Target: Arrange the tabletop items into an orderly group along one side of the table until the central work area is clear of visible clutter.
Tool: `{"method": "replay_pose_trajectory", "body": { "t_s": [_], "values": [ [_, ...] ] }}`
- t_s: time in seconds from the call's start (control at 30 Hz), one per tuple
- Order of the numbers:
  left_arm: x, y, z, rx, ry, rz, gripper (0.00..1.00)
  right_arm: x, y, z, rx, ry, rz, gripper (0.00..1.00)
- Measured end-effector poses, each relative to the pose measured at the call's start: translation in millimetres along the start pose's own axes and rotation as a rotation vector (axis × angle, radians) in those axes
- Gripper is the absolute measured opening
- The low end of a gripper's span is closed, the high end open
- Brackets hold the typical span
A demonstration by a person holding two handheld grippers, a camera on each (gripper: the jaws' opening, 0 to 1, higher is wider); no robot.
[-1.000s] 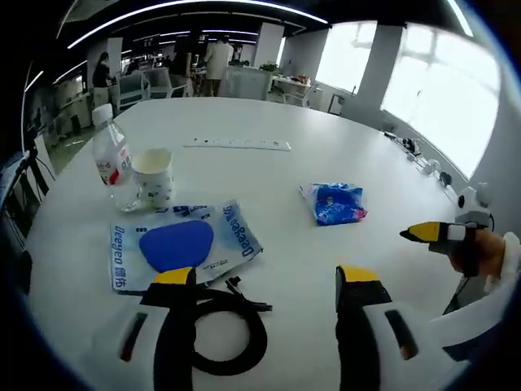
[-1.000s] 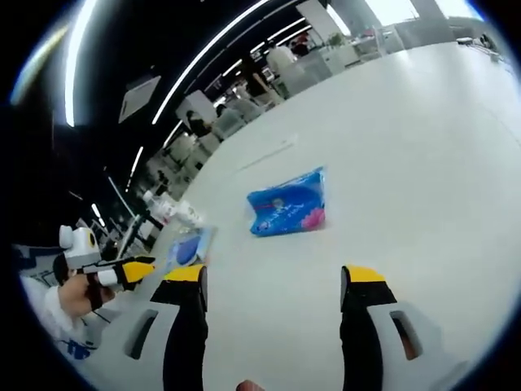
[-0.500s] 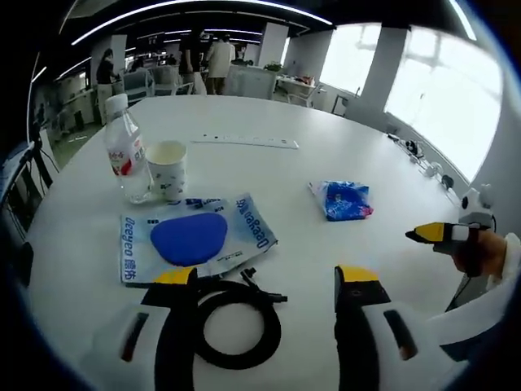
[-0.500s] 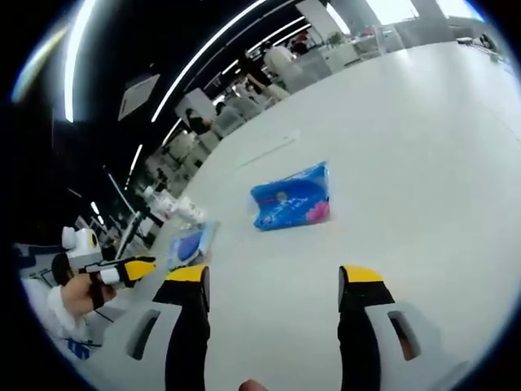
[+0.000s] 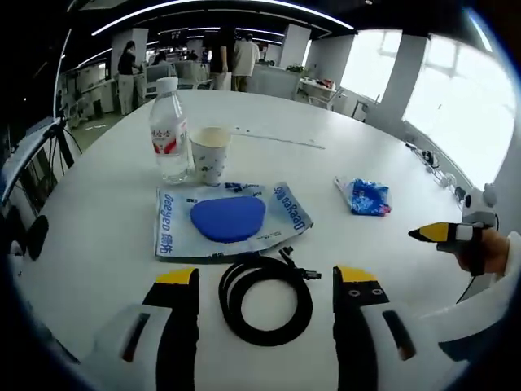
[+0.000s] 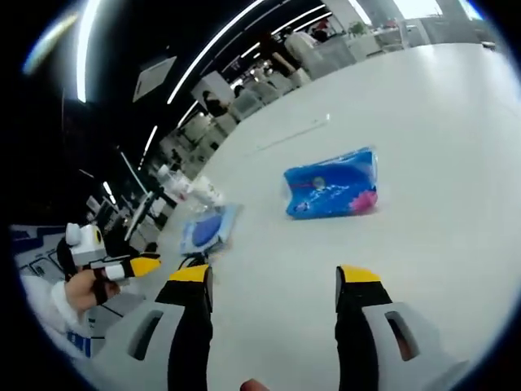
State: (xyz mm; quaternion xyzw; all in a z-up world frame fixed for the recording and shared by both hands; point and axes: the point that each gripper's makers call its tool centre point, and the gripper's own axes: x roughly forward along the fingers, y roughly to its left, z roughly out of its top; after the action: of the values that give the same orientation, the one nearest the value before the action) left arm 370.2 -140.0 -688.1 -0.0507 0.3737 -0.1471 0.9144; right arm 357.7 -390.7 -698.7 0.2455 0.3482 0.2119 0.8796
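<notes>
Open-plan office behind, strip lights overhead, big white round table (image 5: pixel 98 236) filling most of the left gripper view. Left gripper (image 5: pixel 266 285) at bottom centre, yellow-tipped jaws spread wide, nothing held — black coiled cable (image 5: pixel 264 297) lies on the table between them. Just above it, flat wipe pack (image 5: pixel 230 221) with blue oval lid, print reads "Deeyeo" along both short edges. Upper left: water bottle (image 5: pixel 169 130) with red-white label, text too small to read, paper cup (image 5: pixel 211 155) just beside it on its right. Small blue snack packet (image 5: pixel 368 197) at mid right, well apart from the rest; writing unreadable. Long white strip (image 5: pixel 281 138) lies further back. Bare tabletop between pack and packet, and along the left edge. Right gripper (image 6: pixel 273 281) in its own view — jaws wide, empty, blue packet above them in the upper right, open white surface all round.
</notes>
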Motion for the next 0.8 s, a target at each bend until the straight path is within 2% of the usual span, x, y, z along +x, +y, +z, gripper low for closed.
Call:
{"method": "replay_pose_trajectory", "body": {
  "t_s": [0.13,0.33,0.63,0.8],
  "values": [
    [-4,10.6,-5.6,-0.018,0.002,0.019,0.66,12,15,-4.8,-0.029,0.033,0.034,0.58],
    [-4,16.1,-9.2,-0.031,0.007,0.03,0.65,20,27,-11.3,-0.058,0.068,0.062,0.57],
    [7,16.6,-17.0,-0.027,0.034,0.024,0.64,19,27,-14.3,-0.049,0.08,0.061,0.56],
    [14,20.5,-29.0,-0.018,0.078,0.034,0.58,15,25,-18.2,-0.036,0.08,0.052,0.55]
  ]
}}
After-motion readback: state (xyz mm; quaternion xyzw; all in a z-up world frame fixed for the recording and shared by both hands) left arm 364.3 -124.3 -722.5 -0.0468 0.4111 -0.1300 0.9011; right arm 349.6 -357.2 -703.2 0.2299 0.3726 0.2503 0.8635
